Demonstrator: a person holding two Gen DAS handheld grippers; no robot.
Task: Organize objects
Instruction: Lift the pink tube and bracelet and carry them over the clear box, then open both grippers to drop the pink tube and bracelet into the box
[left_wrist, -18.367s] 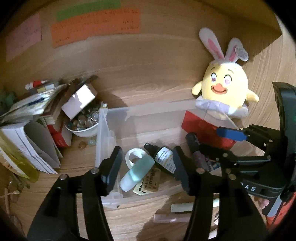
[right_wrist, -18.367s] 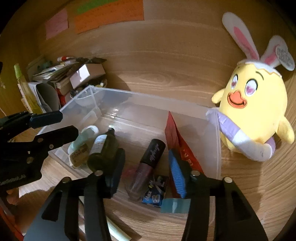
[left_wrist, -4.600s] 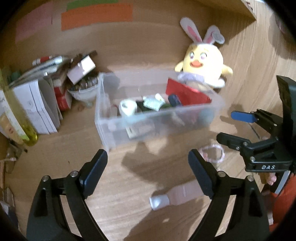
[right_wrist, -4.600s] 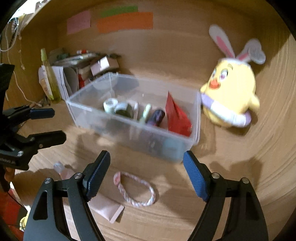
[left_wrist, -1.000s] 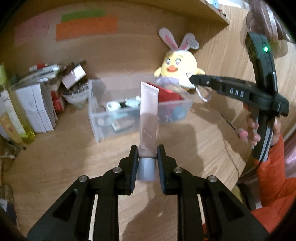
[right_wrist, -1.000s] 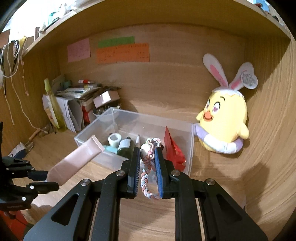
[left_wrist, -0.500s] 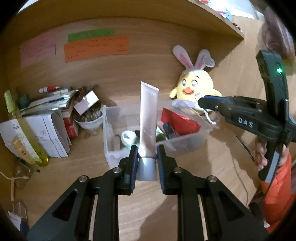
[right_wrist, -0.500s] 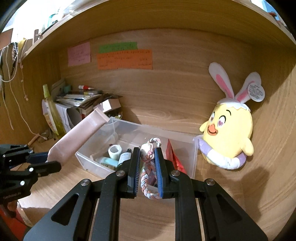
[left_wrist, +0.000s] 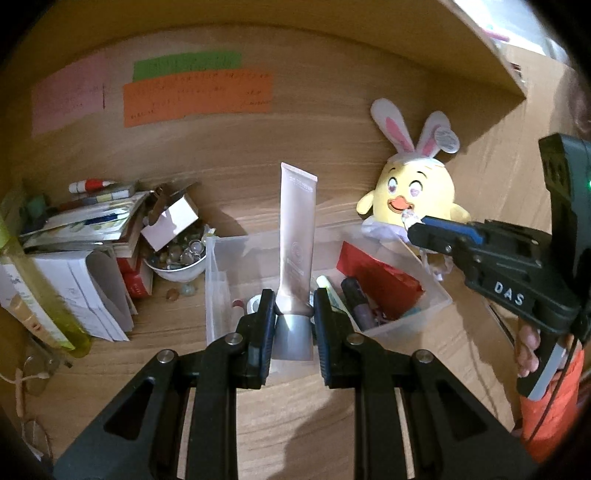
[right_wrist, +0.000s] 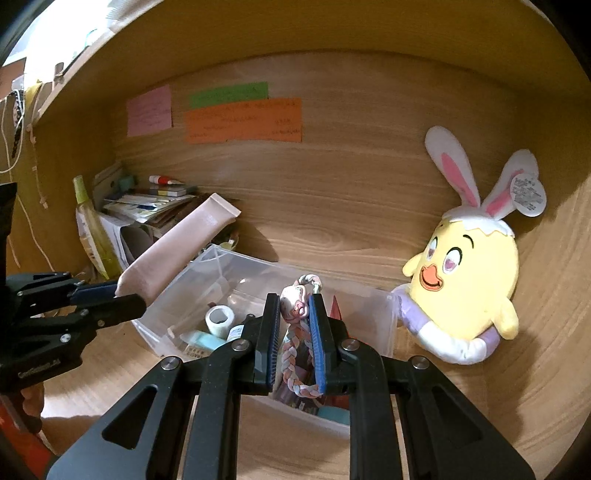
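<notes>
My left gripper (left_wrist: 293, 304) is shut on the grey cap end of a pink cosmetic tube (left_wrist: 296, 236), which sticks forward and up over the near wall of a clear plastic bin (left_wrist: 216, 280). In the right wrist view the same tube (right_wrist: 177, 251) slants over the bin's left end (right_wrist: 236, 269). My right gripper (right_wrist: 293, 308) is shut on a braided pink-and-white bracelet (right_wrist: 291, 354) with a small charm, held above the bin. The bin holds a tape roll (right_wrist: 218, 318), small bottles, a tube and a red packet (left_wrist: 373, 273).
A yellow plush chick with rabbit ears (right_wrist: 469, 266) leans against the bin's right end. To the left stand a bowl of glass beads (left_wrist: 177, 258), a small white box, stacked papers and a yellow-green bottle (right_wrist: 92, 232). Coloured notes hang on the wooden back wall.
Both grippers have moved closer to the bin with their loads; the bin and plush now look larger and nearer. The tube's tip now reaches over the bin. Neither grip has changed.
</notes>
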